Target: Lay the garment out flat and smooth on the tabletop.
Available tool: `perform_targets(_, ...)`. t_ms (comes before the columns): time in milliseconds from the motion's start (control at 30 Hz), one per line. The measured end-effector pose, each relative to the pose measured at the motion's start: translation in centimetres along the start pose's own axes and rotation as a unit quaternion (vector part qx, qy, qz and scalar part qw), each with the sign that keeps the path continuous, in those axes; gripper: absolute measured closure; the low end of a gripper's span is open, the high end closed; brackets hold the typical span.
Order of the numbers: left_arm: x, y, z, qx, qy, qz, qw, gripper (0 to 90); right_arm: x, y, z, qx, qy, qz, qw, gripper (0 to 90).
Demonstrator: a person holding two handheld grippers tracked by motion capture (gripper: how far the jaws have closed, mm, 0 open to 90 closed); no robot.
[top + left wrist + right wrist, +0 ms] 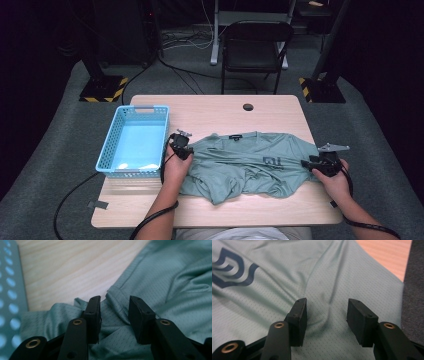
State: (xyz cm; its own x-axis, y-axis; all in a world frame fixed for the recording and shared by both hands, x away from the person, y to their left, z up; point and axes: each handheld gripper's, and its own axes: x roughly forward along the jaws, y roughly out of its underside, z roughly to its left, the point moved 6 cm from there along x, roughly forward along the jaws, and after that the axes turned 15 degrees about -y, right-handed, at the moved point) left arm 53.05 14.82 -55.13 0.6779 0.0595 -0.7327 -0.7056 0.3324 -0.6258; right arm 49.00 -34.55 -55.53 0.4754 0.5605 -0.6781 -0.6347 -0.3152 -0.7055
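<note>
Pale wood table (210, 112) carries my teal shirt (240, 162) beside a blue basket (134, 142). Left gripper view: my left gripper (114, 315) gapes over a bunched sleeve, clamping nothing. Right gripper view: my right gripper (327, 316) stands parted over the shirt's edge.

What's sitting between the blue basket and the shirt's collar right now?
In the high view, the left claw and bare table lie between the blue basket and the shirt collar.
</note>
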Motion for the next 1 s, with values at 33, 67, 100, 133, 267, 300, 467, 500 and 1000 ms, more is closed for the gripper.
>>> perform_targets(33,-0.2,0.3,0.0,0.003,-0.001,0.003,1.0000,62.0,-0.1,0.1,0.2,-0.003,-0.003,0.006,1.0000,50.0)
perform_targets(67,-0.5,0.5,0.1,0.007,-0.002,0.006,1.0000,62.0,-0.2,0.2,0.4,-0.005,-0.008,0.013,0.9999,50.0)
perform_targets(100,-0.7,0.6,0.0,0.013,-0.003,0.005,0.9999,61.8,-0.4,0.3,0.6,-0.006,-0.011,0.019,0.9997,50.0)
perform_targets(133,-0.8,0.8,0.0,0.015,-0.003,0.003,0.9999,60.5,-0.4,0.4,0.8,-0.006,-0.013,0.027,0.9995,49.9)
perform_targets(267,-1.6,0.6,-0.9,0.005,0.023,-0.026,0.9994,54.2,-0.3,0.0,1.2,-0.009,-0.018,0.051,0.9985,48.6)
perform_targets(300,-1.9,0.6,-1.3,0.008,0.034,-0.032,0.9989,53.2,-0.3,-0.2,1.4,-0.010,-0.022,0.043,0.9988,48.0)
perform_targets(467,-1.4,1.0,-3.0,0.026,0.055,-0.040,0.9974,48.3,0.8,-0.2,2.1,-0.035,-0.032,0.028,0.9985,45.1)
perform_targets(500,-1.3,1.0,-2.9,0.017,0.056,-0.042,0.9974,48.2,0.9,-0.2,2.2,-0.041,-0.031,0.025,0.9984,45.2)
perform_targets(1000,1.9,-1.4,0.1,-0.017,-0.022,-0.047,0.9985,48.4,2.0,-1.9,0.8,-0.030,-0.026,0.038,0.9985,41.5)
